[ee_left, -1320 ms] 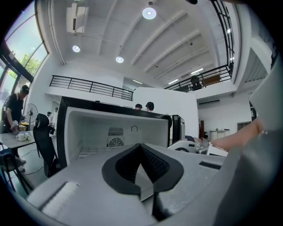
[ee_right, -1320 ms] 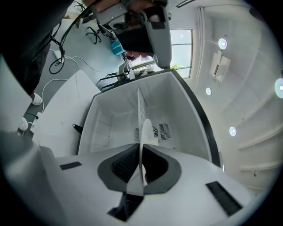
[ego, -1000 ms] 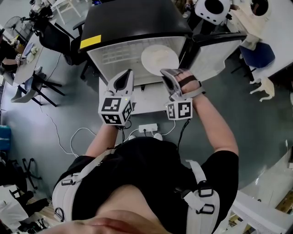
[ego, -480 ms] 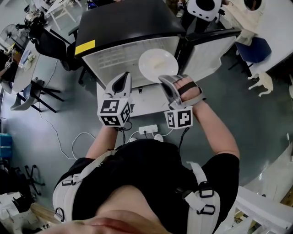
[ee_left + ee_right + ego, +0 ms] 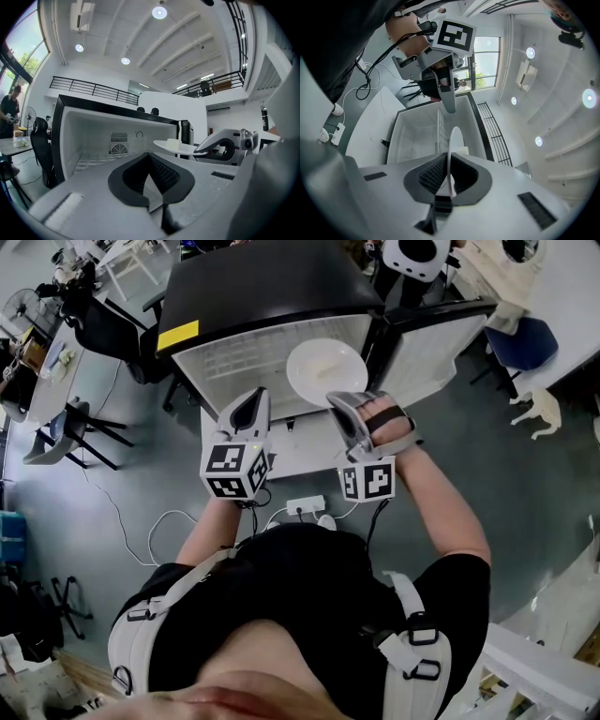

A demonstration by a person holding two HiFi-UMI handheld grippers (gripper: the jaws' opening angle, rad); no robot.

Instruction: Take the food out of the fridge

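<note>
Food [image 5: 174, 143], a pale block, sits near the middle of a white plate [image 5: 309, 379]. We judge that the plate hangs roughly level at the mouth of the open fridge [image 5: 239, 352], toward the right side of the opening and next to the swung-out door [image 5: 441, 338]. From the left gripper view the plate crosses in front of the fridge's right frame, so it looks about clear of the shelf, though we cannot say for sure.

Our right tongs [image 5: 337, 397] are pinched narrow on the plate's rim. In the right gripper view the rim shows as a thin white edge running straight between the two pads. In the head view the grip is at the plate's 5 o'clock edge, so plate and food lie at about 11 o'clock from those tongs, straight out along their line. The plate is round, so it has no long axis to line up with.

Our left tongs [image 5: 251, 405] sit at the plate's 8 o'clock, apart from it, with tips together and nothing between them. The right hand alone carries the load.

We reckon the coming move is a pull toward 6 o'clock, over the white counter [image 5: 305, 451] below the fridge. A one-sided rim grip could let the far edge dip and the block slide.
</note>
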